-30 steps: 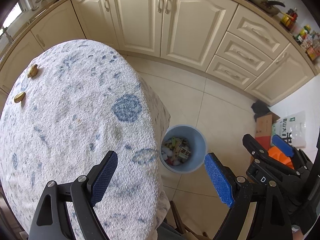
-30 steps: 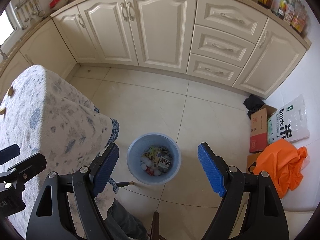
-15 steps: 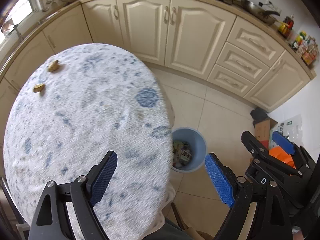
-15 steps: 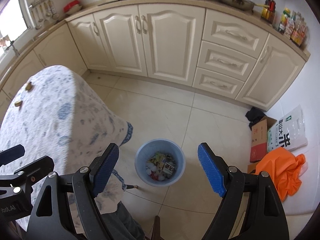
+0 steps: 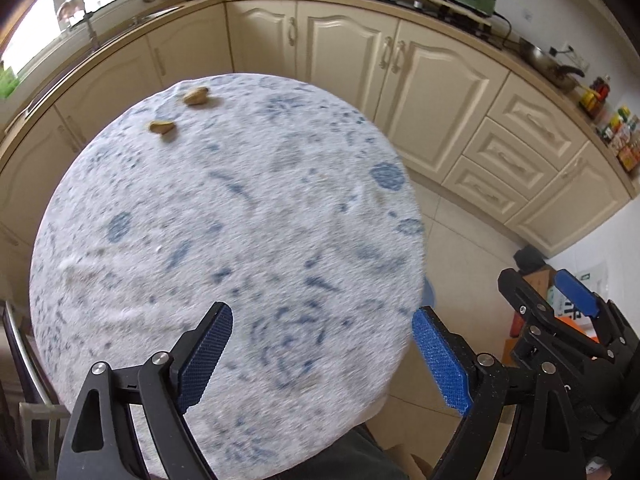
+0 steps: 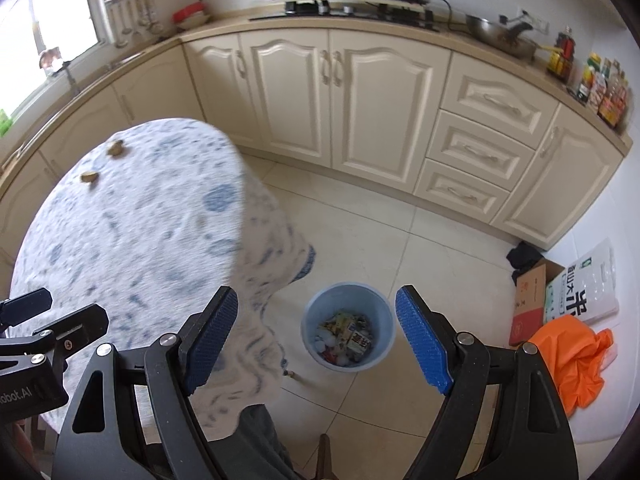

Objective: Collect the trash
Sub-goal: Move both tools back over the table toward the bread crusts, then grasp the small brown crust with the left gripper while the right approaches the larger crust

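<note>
Two small brown scraps lie at the far left of a round table under a white and blue cloth (image 5: 240,216): one scrap (image 5: 195,96) farther off, the other (image 5: 161,127) nearer. My left gripper (image 5: 322,344) hangs open and empty over the table's near edge. The right gripper (image 6: 316,334) is open and empty above the floor, with a blue bin (image 6: 346,330) full of wrappers seen between its fingers. Both scraps (image 6: 116,147) (image 6: 89,177) also show in the right wrist view. The right gripper (image 5: 560,300) appears at the right of the left wrist view.
Cream cabinets (image 6: 360,92) curve around the back, with a stove and pans on the counter. A cardboard box (image 6: 528,300), a white bag (image 6: 584,292) and an orange bag (image 6: 572,352) lie on the tiled floor at right. A dark trouser leg (image 6: 260,440) shows below the cloth.
Both grippers have risen and swung left toward the table. In the left wrist view the table now fills the frame and the bin has slipped behind its edge.
</note>
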{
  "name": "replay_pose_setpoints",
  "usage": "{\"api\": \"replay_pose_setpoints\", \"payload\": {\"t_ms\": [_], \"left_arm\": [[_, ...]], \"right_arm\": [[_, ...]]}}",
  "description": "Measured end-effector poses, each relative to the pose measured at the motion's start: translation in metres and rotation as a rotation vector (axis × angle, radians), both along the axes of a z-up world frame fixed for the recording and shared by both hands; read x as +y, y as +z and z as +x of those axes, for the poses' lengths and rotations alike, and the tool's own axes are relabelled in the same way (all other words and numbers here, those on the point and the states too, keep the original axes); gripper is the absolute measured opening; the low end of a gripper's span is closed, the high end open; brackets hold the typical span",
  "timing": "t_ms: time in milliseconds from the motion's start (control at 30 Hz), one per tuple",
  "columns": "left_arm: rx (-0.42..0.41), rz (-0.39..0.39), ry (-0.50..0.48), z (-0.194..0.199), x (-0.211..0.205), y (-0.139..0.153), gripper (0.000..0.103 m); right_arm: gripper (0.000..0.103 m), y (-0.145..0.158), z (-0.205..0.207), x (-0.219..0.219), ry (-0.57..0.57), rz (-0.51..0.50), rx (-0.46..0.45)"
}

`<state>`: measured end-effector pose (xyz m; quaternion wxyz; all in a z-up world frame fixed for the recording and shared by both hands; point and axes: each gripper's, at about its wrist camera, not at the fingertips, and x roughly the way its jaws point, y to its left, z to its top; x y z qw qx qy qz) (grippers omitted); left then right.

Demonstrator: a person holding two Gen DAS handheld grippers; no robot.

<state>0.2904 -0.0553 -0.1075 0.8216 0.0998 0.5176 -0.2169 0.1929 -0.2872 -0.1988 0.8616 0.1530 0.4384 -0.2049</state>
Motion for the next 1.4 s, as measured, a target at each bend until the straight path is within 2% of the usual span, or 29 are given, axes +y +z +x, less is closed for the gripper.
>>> {"api": "replay_pose_setpoints", "payload": {"t_ms": [433, 800, 1033, 1400], "left_arm": [[-0.024, 0.015, 0.167, -0.010, 0.108, 0.013, 0.089], [-0.011, 0.010, 0.320, 0.001, 0.174, 0.015, 0.089], [0.007, 0.021, 0.364, 0.022, 0.190, 0.013, 0.089], [0.046, 0.027, 0.380, 0.075, 0.182, -0.002, 0.089]], "right_arm": [[0.083, 0.014, 0.029, 0.103, 0.191, 0.024, -0.058], [0.083, 0.019, 0.067, 0.170, 0.344, 0.028, -0.053], [0.083, 0.016, 0.090, 0.186, 0.392, 0.043, -0.038], [0.083, 0.009, 0.137, 0.182, 0.411, 0.049, -0.006]]}}
